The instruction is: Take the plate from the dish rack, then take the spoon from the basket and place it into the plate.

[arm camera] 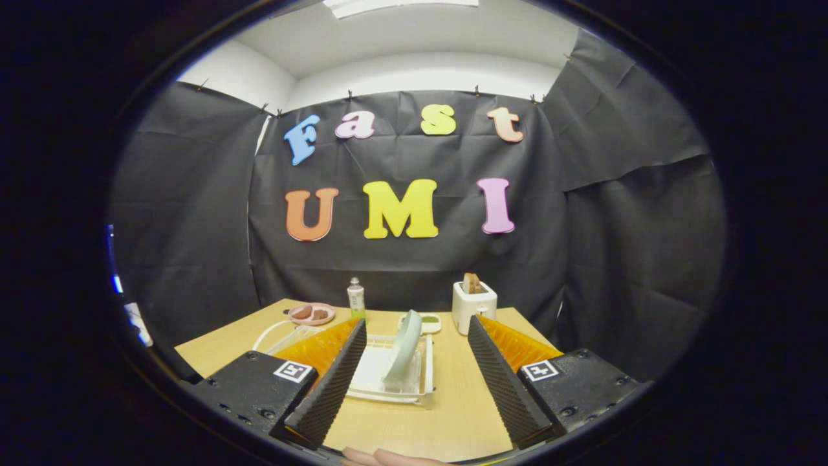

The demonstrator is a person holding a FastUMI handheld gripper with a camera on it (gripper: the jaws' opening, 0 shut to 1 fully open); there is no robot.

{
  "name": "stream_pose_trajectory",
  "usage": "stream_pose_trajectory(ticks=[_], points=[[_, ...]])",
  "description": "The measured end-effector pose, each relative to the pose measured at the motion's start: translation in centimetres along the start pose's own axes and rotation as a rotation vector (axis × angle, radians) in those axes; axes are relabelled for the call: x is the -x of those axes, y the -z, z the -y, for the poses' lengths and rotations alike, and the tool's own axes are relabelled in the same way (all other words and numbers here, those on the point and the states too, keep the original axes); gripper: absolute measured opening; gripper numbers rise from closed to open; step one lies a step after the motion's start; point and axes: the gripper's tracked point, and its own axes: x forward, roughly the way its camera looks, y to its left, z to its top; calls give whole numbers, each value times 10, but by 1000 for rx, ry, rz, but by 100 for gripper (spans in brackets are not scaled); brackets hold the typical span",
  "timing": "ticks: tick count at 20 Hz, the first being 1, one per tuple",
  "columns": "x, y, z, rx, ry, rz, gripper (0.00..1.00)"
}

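two fingers of the gripper [414, 362] stand wide apart, holding nothing; the plate [404, 346] stands on edge in the dish rack [394, 388] between them, just ahead, propped for grabbing.

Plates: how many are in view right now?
2. A pale plate stands on edge in the dish rack, between the open tool's fingers. A pink plate holding food sits far back, beside the bottle. Others may be hidden.
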Motion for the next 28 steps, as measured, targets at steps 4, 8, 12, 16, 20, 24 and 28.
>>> stream_pose_trajectory(ticks=[4,8,12,16,20,24,28], points=[[-13,4,-7,1,-19,-50,100],[-53,3,-8,39,-6,-145,100],[-110,11,-10,95,22,-313,100],[-170,21,-8,215,64,-464,100],[-213,43,-19,301,52,-680,92],[-232,55,-17,313,118,-906,74],[-248,59,-18,346,181,-1045,61]])
